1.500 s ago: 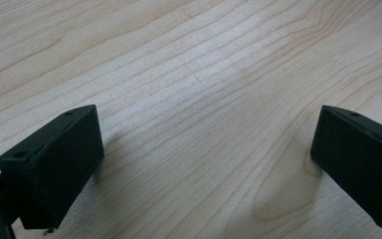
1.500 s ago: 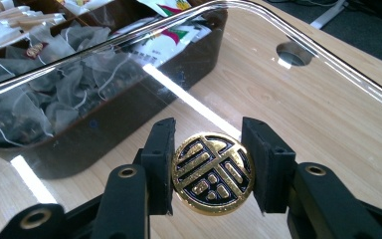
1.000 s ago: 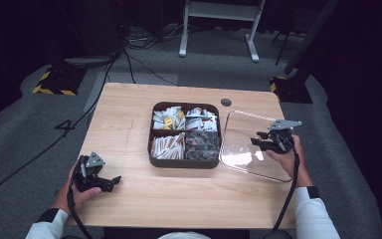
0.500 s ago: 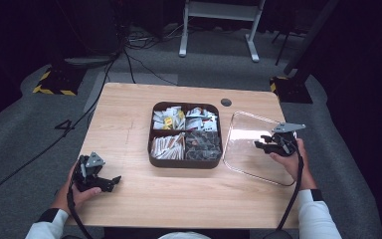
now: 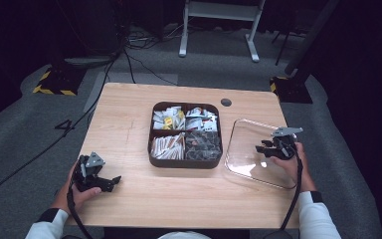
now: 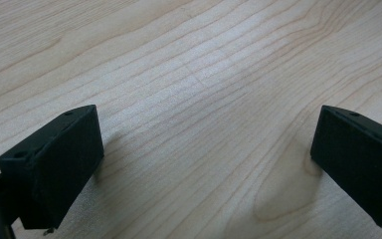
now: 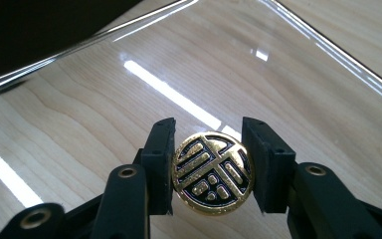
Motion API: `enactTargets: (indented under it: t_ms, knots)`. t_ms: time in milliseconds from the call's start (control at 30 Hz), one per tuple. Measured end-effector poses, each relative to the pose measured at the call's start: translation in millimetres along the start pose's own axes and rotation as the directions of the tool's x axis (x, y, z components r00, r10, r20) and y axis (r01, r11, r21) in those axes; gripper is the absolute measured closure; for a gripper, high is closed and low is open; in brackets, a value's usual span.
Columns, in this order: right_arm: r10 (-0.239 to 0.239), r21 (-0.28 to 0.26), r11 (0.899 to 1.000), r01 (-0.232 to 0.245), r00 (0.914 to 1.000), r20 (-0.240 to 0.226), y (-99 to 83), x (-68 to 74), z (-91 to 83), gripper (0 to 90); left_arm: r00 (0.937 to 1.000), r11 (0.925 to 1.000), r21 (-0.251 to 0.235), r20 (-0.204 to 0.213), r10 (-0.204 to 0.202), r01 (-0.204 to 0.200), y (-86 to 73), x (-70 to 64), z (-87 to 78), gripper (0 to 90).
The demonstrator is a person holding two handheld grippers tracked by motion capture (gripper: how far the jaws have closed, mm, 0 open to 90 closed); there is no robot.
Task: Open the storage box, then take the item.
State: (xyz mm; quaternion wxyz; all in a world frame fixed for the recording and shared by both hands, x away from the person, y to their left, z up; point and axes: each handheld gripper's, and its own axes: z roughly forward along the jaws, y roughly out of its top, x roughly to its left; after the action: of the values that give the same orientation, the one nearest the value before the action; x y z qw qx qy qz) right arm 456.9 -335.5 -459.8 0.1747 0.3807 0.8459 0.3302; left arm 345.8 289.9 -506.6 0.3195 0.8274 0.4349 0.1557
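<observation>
A light wooden surface [image 5: 129, 129] is seen on grey carpet in a dark room, with a brown four-part tray [image 5: 186, 134] of packets at its middle. Left of the tray, near the front edge, the left hand-held gripper [image 5: 110, 182] is held with jaws wide apart over bare wood. Right of the tray, a clear lid [image 5: 243, 149] lies flat. In the right gripper view, the lid's round gold-and-black knob [image 7: 212, 173] is clamped by the right hand-held gripper [image 7: 208, 167].
</observation>
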Motion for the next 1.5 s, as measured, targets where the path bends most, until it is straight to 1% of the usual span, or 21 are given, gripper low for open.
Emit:
enactTargets:
  t_ms: [233,300,400,433,467,500,533,633,700,767,800,867,1100,1367,1500]
  knots:
    - [0.008,0.042,0.999,-0.008,1.0,0.001,-9.7,-1.9,14.2,58.5,1.0,1.0,0.0,0.0,0.0,0.0,0.0,0.0,0.0,0.5]
    - [0.011,0.047,0.999,-0.011,0.9999,0.0,-11.1,-2.8,17.5,58.5,1.0,1.0,0.0,0.0,0.0,0.0,0.0,0.0,0.0,0.4]
    - [0.029,0.048,0.998,-0.029,0.9996,-0.002,-12.4,-3.8,20.6,58.1,1.0,1.0,0.0,0.0,0.0,0.0,0.0,0.0,0.0,0.4]
    - [0.038,0.04,0.998,-0.038,0.9993,0.002,-12.5,-4.5,21.4,55.8,1.0,1.0,0.0,0.0,0.0,0.0,0.0,0.0,0.0,0.5]
    - [0.055,0.012,0.998,-0.055,0.9985,-0.002,-12.1,-5.4,20.5,51.2,1.0,1.0,0.0,0.0,0.0,0.0,0.0,0.0,0.0,0.5]
    - [0.086,-0.024,0.996,-0.086,0.9962,-0.017,-11.0,-7.2,18.0,47.0,1.0,1.0,0.0,0.001,0.0,0.0,0.0,0.0,0.0,0.5]
    - [0.103,-0.047,0.994,-0.103,0.9946,-0.018,-9.4,-8.2,14.9,44.7,1.0,1.0,0.0,0.0,0.0,0.0,0.0,0.0,0.0,0.4]
    - [0.094,-0.039,0.995,-0.094,0.9956,-0.01,-7.4,-8.0,12.6,39.7,1.0,1.0,0.0,0.001,0.001,-0.001,0.1,0.1,0.0,0.4]
    - [0.103,-0.04,0.994,-0.103,0.9946,-0.013,-7.5,-7.9,13.2,35.7,1.0,1.0,0.002,0.002,0.0,0.0,0.1,0.2,0.0,0.4]
    - [0.099,-0.038,0.994,-0.099,0.9951,0.0,-7.2,-7.7,13.5,30.7,1.0,1.0,0.002,0.002,0.0,0.0,0.1,0.1,0.0,0.4]
    - [0.103,-0.038,0.994,-0.103,0.9947,0.006,-6.4,-7.2,13.2,30.4,1.0,1.0,0.002,0.002,0.001,-0.001,0.1,0.1,0.0,0.4]
    - [0.093,-0.053,0.994,-0.092,0.9956,0.013,-4.1,-6.1,11.8,28.8,1.0,1.0,0.002,0.002,0.001,-0.001,0.0,0.1,0.0,0.5]
    - [0.072,-0.076,0.995,-0.071,0.9973,0.014,3.6,1.7,6.1,27.8,1.0,1.0,0.002,0.002,0.001,-0.001,0.0,0.1,0.0,0.4]
    - [0.042,-0.092,0.995,-0.043,0.9991,-0.008,12.5,10.8,3.6,28.5,1.0,1.0,0.002,0.002,0.0,0.0,0.0,0.1,0.0,0.5]
    - [0.021,-0.104,0.994,-0.022,0.9997,-0.012,21.1,15.8,1.2,28.8,1.0,1.0,0.002,0.002,0.0,0.0,0.1,0.1,0.0,0.4]
